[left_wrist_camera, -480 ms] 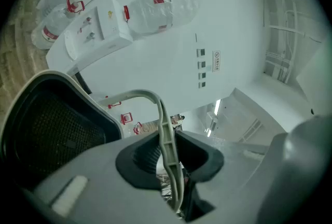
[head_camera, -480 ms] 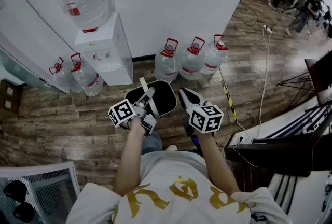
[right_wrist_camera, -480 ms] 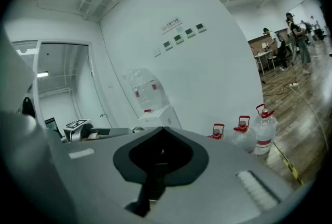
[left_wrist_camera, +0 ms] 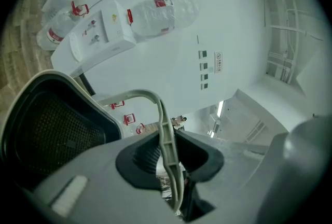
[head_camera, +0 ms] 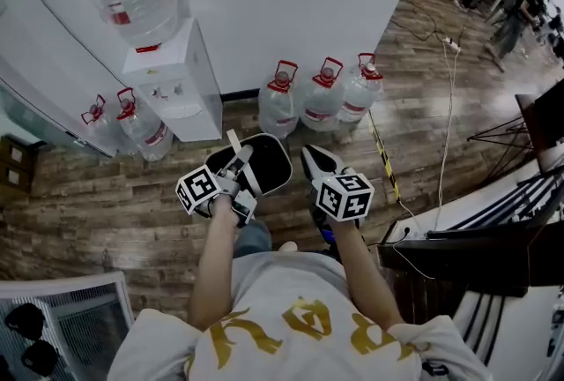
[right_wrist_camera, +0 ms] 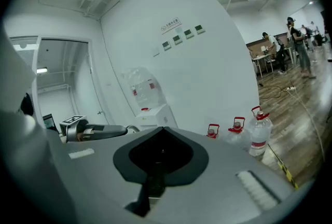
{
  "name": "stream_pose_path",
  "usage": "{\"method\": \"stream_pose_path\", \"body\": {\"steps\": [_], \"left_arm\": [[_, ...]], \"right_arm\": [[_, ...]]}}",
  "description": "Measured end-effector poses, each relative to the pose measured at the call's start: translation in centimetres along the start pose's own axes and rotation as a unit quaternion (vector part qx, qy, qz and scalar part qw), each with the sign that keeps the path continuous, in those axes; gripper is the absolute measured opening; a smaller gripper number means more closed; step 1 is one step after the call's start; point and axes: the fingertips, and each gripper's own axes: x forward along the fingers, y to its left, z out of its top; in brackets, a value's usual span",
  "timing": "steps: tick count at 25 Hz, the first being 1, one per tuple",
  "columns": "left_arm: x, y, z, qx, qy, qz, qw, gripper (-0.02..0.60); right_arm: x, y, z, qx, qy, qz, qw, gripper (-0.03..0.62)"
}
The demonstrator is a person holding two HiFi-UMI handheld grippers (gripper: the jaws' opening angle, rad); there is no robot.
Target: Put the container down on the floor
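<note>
water dispenser (head_camera: 172, 88) and bottles (head_camera: 322, 101) ahead, floor (head_camera: 115, 212) probably open below

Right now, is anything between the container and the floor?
Nothing visible. The container hangs by its handle in the left gripper over wood floor; the bottles stand farther off, by the wall.

Left claw (head_camera: 238, 160), container (head_camera: 271, 163), right claw (head_camera: 310, 157) nudged slightly forward.

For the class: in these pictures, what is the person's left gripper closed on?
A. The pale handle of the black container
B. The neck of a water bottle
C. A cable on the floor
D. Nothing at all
A: the left gripper view shows the left gripper with its jaws clamped on the pale handle of the black container.
</note>
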Motion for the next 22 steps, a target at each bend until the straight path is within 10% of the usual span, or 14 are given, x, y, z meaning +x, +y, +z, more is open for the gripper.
{"method": "stream_pose_path", "body": {"steps": [22], "left_arm": [[9.1,7.3,11.4,-0.018,-0.035,-0.004,0.9992,0.192]], "right_arm": [[14.7,-6.6,1.9,-0.030,0.043,-0.033,0.998,0.023]]}}
